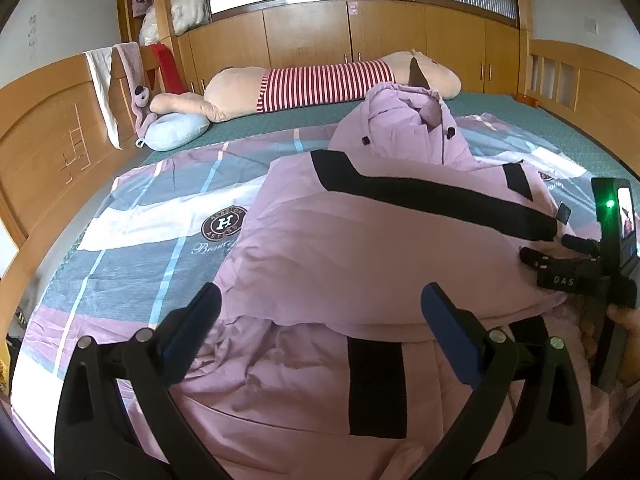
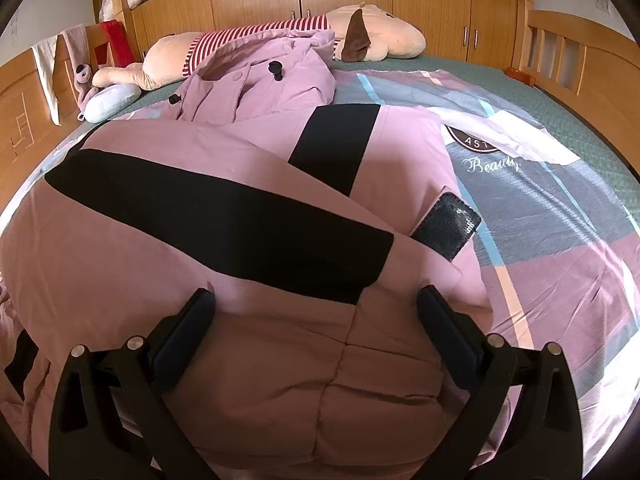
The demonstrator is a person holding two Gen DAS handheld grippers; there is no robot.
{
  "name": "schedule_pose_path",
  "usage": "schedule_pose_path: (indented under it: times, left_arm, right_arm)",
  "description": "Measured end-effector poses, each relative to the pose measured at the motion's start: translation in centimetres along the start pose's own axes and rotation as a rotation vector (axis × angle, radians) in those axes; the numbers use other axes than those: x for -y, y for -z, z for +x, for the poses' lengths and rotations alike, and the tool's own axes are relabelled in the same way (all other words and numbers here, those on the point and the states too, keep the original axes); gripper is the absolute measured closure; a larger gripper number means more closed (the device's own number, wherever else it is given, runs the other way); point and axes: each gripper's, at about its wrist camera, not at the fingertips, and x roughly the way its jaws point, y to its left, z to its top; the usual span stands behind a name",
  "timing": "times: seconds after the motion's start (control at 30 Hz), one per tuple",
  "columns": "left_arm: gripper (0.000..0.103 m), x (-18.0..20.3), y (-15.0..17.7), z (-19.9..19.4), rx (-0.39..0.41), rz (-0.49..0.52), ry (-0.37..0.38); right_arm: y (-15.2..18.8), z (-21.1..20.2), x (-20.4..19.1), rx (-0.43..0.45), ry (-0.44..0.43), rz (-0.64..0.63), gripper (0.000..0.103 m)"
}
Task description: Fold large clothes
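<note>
A large pink padded jacket with black stripes lies on the bed, both sleeves folded across the body and its hood toward the far side. It fills the right wrist view too. My left gripper is open above the jacket's near part, holding nothing. My right gripper is open with its fingers on either side of a bulge of the jacket's padded edge, not closed on it. The right gripper also shows in the left wrist view at the jacket's right edge.
The jacket lies on a checked pink, grey and white sheet over a green mattress. A long plush toy in a striped shirt and a blue neck pillow lie at the far side. Wooden bed boards and cabinets surround the bed.
</note>
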Motion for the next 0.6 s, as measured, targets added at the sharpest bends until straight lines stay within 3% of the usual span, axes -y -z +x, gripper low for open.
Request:
schedule_pose_path:
  times: [0.6]
  left_arm:
    - [0.002,0.62,0.2,-0.16,-0.018,0.007,0.023]
  right_arm:
    - [0.08,-0.02,-0.04,0.001,0.001,0.0,0.001]
